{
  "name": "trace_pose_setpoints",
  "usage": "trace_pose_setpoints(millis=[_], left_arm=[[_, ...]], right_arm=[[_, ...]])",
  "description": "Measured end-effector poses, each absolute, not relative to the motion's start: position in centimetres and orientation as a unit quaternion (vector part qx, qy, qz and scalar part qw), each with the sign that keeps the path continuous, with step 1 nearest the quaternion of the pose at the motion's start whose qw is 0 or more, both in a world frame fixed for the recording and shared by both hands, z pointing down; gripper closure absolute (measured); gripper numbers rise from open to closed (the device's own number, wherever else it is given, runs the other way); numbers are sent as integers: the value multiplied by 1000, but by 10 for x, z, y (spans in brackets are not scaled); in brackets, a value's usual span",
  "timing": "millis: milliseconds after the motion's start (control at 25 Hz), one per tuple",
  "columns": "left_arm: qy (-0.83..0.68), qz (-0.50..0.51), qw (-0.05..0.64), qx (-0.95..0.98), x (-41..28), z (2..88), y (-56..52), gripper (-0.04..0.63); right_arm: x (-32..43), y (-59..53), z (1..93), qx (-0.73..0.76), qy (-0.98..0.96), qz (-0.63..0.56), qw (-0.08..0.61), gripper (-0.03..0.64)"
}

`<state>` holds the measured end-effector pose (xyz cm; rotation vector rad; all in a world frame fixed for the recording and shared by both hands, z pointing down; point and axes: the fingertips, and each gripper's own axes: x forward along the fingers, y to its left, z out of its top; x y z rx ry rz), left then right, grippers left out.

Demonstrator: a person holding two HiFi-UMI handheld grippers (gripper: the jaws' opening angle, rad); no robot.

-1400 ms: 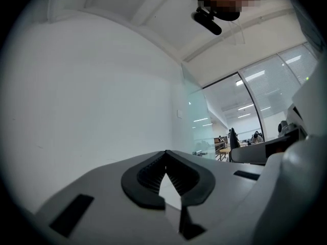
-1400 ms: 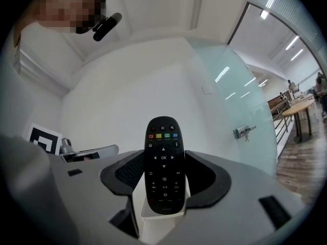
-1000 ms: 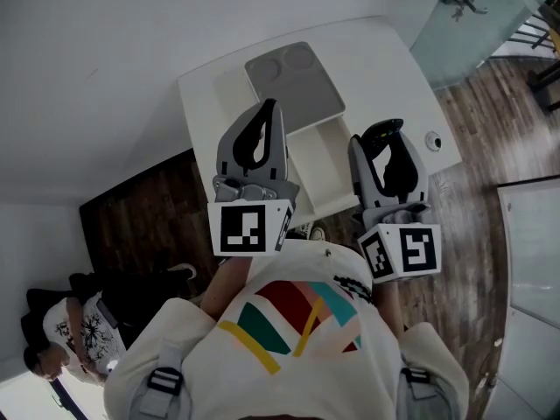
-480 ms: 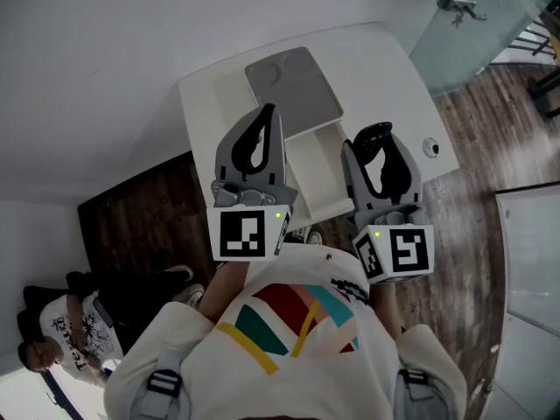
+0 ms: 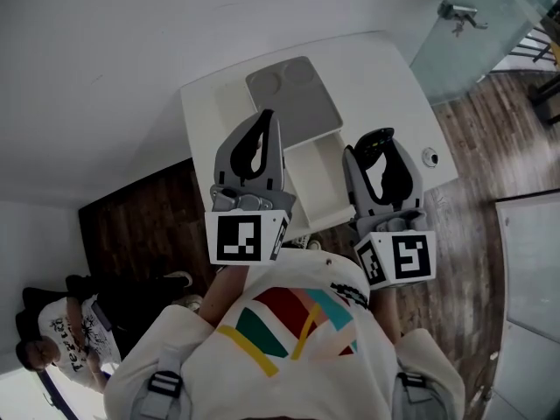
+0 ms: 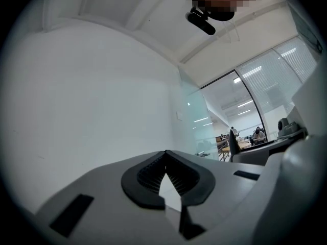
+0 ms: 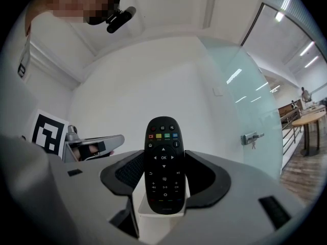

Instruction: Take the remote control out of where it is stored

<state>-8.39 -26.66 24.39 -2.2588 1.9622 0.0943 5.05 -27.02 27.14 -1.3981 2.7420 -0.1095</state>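
Observation:
A black remote control (image 7: 163, 165) with coloured buttons stands upright between the jaws of my right gripper (image 7: 163, 160), which is shut on its sides. In the head view the right gripper (image 5: 378, 145) hovers over the right side of the open white drawer (image 5: 319, 178), and the remote's tip (image 5: 376, 136) shows between the jaws. My left gripper (image 5: 263, 119) hangs over the drawer's left edge. Its jaws are shut with nothing between them (image 6: 165, 154). The drawer's inside looks bare where it shows.
The drawer belongs to a white cabinet (image 5: 385, 77) with a grey tray (image 5: 293, 94) on top and a small round object (image 5: 429, 157) near its right edge. A glass door with a handle (image 5: 458, 9) stands at the upper right. A person (image 5: 61, 344) sits at the lower left.
Both grippers have stayed almost in place over the open drawer. The right one, with the remote in it, has drifted only slightly.

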Motion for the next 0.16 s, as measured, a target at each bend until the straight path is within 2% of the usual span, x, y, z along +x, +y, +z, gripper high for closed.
trace_pose_setpoints(millis=[160], left_arm=[[652, 33, 78, -753, -81, 241, -271, 588]], right_arm=[[56, -275, 269, -460, 887, -32, 29, 368]])
